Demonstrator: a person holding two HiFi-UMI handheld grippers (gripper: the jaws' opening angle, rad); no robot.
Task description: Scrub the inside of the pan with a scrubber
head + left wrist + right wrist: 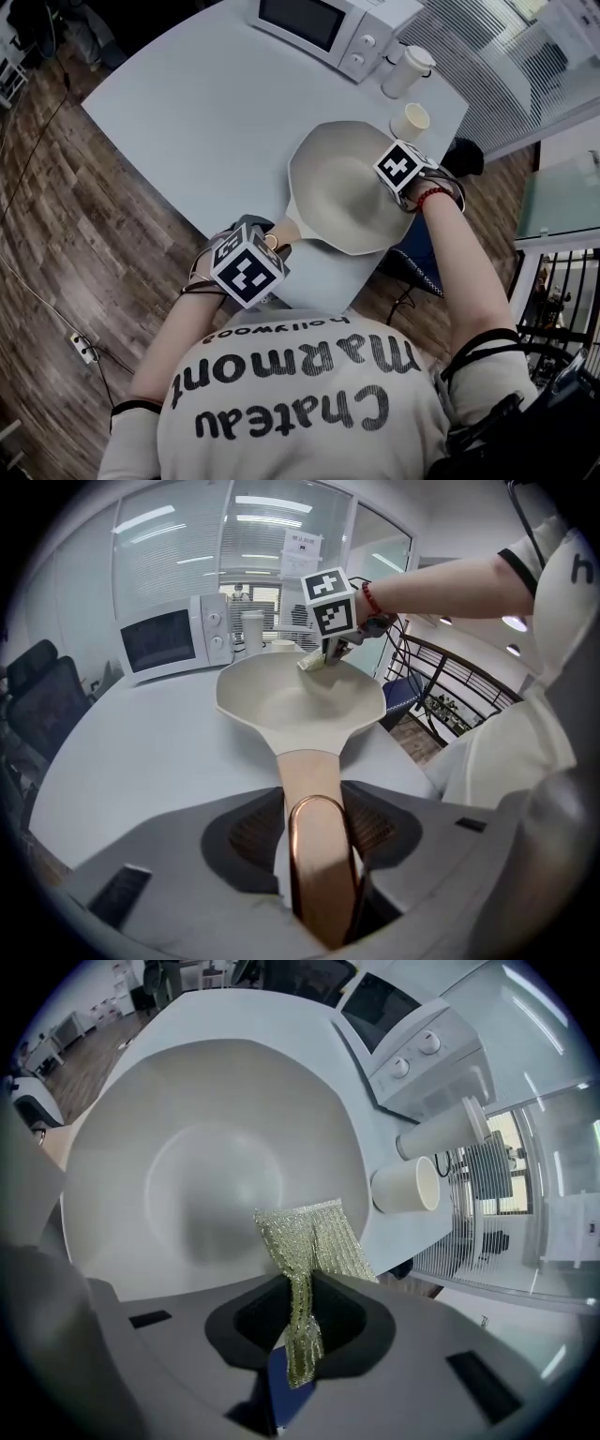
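1. Currently mid-scrub, I'd say. My right claw [300, 1324] is clamped tight on a pinched fold of the scrubber [314, 1239], a yellow-green mesh cloth. The rest of the cloth fans out past the tips.
2. Scrubber hangs over the inside of the pan [333, 183], at the wall opposite the handle [312, 778] and just under the rim. Can't tell if the mesh touches that wall or sits just off it.
3. My left claw [319, 846] is closed on the handle, pads pressing both sides near its copper hanging loop. Its jaws stand partway apart only because the handle fills them. It steadies the pan.
4. Pan sits flat on the bench [187, 122], handle end toward me.
5. Next move, my guess: push the mesh down onto the pan's floor and rub in strokes or circles, with my left claw holding firm so the pan doesn't turn.
6. Pan's inside looks plain white with no visible dirt, so I can't judge how much scrubbing is left.
7. Around the pan:
   - An open paper cup [410, 120] stands just beside the far rim, near my right claw.
   - A lidded cup [406, 70] stands beyond that.
   - A microwave [323, 28] stands further off, well apart from the pan.
8. Nothing lies inside the pan to block strokes.
9. Risks: a stroke past the far rim could knock the paper cup, and the thin pinch on the scrubber may slip under pressure.
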